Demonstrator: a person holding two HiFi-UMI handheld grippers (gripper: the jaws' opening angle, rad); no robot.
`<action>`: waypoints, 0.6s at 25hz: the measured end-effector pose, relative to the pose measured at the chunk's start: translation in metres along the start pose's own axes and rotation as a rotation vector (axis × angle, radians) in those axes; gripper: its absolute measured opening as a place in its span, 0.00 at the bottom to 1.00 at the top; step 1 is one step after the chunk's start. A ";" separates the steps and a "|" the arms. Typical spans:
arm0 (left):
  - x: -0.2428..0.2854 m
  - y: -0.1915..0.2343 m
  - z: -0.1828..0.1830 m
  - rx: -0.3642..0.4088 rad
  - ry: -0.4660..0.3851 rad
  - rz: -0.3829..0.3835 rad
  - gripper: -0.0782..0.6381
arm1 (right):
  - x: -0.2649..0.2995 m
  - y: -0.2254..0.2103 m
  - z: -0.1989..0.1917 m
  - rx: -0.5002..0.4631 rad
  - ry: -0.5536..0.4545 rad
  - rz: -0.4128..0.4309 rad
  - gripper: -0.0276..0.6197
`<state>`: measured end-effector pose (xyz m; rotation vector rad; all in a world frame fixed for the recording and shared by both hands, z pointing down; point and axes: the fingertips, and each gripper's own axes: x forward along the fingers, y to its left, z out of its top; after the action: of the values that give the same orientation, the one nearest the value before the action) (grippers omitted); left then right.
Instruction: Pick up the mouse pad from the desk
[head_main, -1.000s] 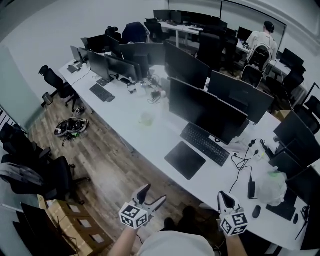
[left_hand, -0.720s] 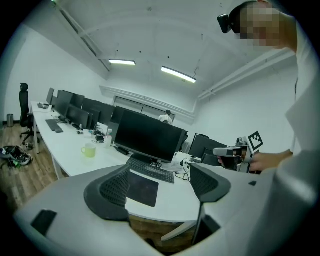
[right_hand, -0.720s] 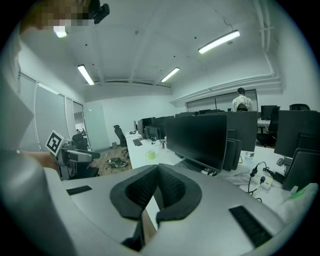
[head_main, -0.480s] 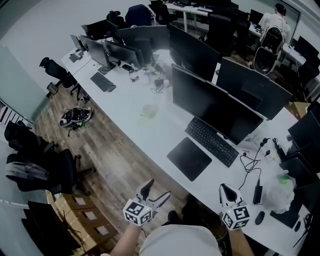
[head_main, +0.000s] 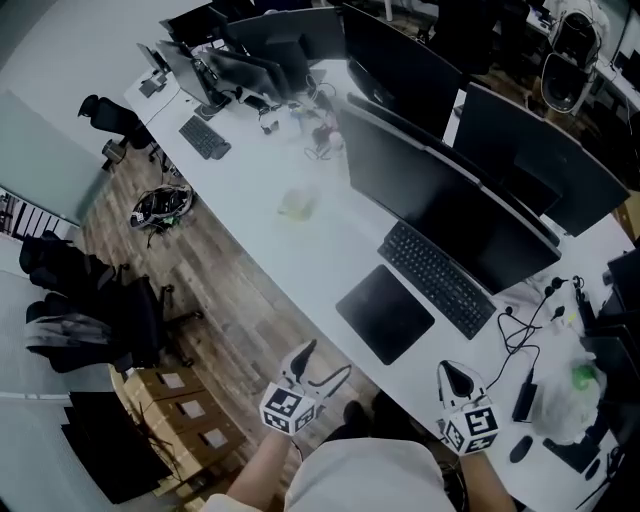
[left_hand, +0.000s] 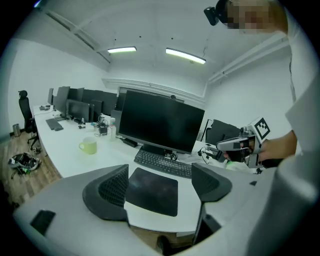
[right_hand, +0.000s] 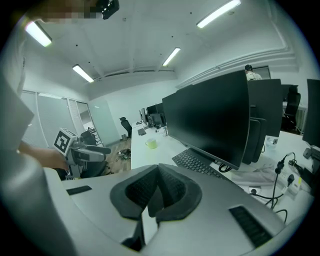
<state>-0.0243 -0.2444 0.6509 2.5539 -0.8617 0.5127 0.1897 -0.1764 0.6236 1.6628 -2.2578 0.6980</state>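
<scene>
A long white desk (head_main: 300, 250) runs through an open office, lined with dark monitors, and the keyboard (head_main: 438, 277) in front of the nearest monitor (head_main: 440, 205) makes a handy marker. The mouse pad (head_main: 385, 313), a dark flat rectangle, lies just beside the keyboard on its near side, set at a slant with one corner close to the desk's front edge. That is probably where a hand would work a mouse. Nothing rests on it.

Both grippers hang on the person's side of the keyboard, off the desk edge and apart from the pad. The left gripper (head_main: 328, 358) has its jaws spread wide and empty. In its own view the pad shows in the gap beyond them, so it seems lined up for the grab. The right gripper (head_main: 448, 370) has its pads pressed together on nothing; it looks like the spare hand for now.

A pale green mug (left_hand: 88, 146) stands well away from the keyboard, further along the desk.

The pick-up hasn't begun. The pad is thin and flat, so the corner near the edge looks the easiest purchase.
</scene>
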 end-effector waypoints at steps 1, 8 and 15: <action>0.010 0.003 -0.004 0.008 0.010 0.007 0.68 | 0.007 -0.007 -0.005 0.008 0.009 0.007 0.06; 0.072 0.031 -0.038 0.041 0.111 0.045 0.71 | 0.042 -0.035 -0.029 0.046 0.050 0.041 0.06; 0.124 0.054 -0.077 0.079 0.236 0.032 0.76 | 0.062 -0.045 -0.044 0.086 0.080 0.036 0.06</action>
<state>0.0171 -0.3083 0.7862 2.4869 -0.8116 0.8537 0.2088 -0.2149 0.7003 1.6050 -2.2368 0.8651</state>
